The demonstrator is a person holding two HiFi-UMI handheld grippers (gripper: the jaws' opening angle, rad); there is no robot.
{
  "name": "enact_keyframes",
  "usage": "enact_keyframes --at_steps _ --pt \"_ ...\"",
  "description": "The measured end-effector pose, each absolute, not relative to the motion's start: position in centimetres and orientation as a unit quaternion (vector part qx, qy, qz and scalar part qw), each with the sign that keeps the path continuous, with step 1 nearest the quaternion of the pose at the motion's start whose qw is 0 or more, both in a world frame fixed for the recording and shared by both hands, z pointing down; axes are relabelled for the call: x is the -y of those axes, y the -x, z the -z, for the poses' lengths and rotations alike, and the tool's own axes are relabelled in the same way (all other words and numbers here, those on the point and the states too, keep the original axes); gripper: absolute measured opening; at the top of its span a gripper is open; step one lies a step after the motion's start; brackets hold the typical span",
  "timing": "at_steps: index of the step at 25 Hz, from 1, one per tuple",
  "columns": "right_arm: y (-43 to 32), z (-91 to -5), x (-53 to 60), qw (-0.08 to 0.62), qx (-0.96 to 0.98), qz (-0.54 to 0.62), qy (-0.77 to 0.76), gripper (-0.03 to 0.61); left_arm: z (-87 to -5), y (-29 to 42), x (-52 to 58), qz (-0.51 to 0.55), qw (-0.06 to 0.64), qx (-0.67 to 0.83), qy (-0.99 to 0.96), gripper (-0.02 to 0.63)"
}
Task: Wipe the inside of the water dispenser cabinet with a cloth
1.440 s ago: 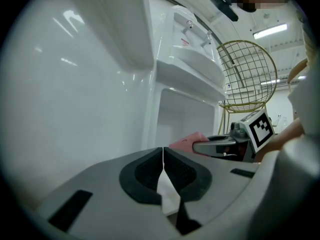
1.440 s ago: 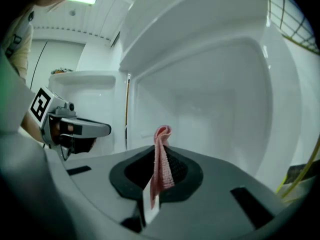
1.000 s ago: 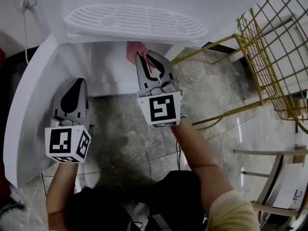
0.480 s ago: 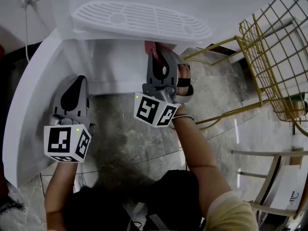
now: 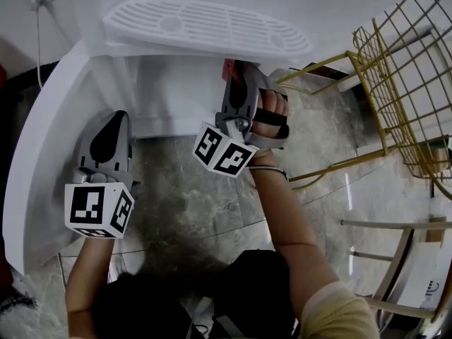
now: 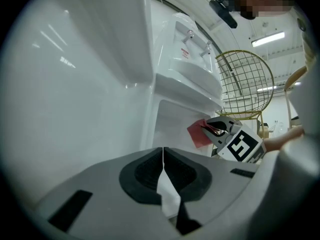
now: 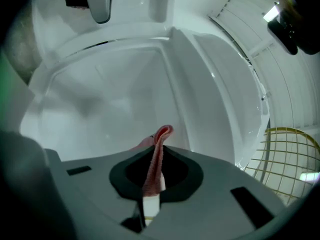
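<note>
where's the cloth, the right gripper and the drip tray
cloth (image 7: 156,161): right gripper view, on the red strip pinched between the jaws
right gripper (image 5: 236,75): head view, midway between its fingertips
drip tray (image 5: 212,28): head view, middle of its slotted white top

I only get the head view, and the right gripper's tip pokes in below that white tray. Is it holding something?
Observer: Yes. In the right gripper view the right gripper is shut on a red cloth, with a fold sticking out past the jaws.
Operator: And the left one?
Observer: The left gripper view shows the left gripper shut, with nothing between its jaws.
Operator: What is the cloth facing?
Observer: The white inside of the cabinet. I cannot tell whether the cloth touches a wall.
</note>
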State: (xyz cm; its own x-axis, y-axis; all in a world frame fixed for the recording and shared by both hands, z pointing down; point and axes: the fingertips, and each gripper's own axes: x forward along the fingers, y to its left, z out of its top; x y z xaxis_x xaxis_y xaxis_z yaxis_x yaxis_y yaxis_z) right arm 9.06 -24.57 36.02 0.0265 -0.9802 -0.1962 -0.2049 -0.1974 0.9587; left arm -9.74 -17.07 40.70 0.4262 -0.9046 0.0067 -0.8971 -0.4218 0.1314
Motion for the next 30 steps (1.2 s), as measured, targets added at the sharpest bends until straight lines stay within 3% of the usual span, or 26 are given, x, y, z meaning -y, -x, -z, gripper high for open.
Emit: enact_keyframes --at_steps 14,30 --pt "-8.9 -42.2 25.8 0.48 0.519 0.438 -0.555 0.026 -41.9 9.9 17.1 0.021 0.073 0.536 -0.841 0.017" --pt "-8.6 -49.2 25.9 0.529 0.557 0.38 -0.516 0.026 -43.5 9.7 16.9 0.009 0.083 0.536 -0.84 0.017"
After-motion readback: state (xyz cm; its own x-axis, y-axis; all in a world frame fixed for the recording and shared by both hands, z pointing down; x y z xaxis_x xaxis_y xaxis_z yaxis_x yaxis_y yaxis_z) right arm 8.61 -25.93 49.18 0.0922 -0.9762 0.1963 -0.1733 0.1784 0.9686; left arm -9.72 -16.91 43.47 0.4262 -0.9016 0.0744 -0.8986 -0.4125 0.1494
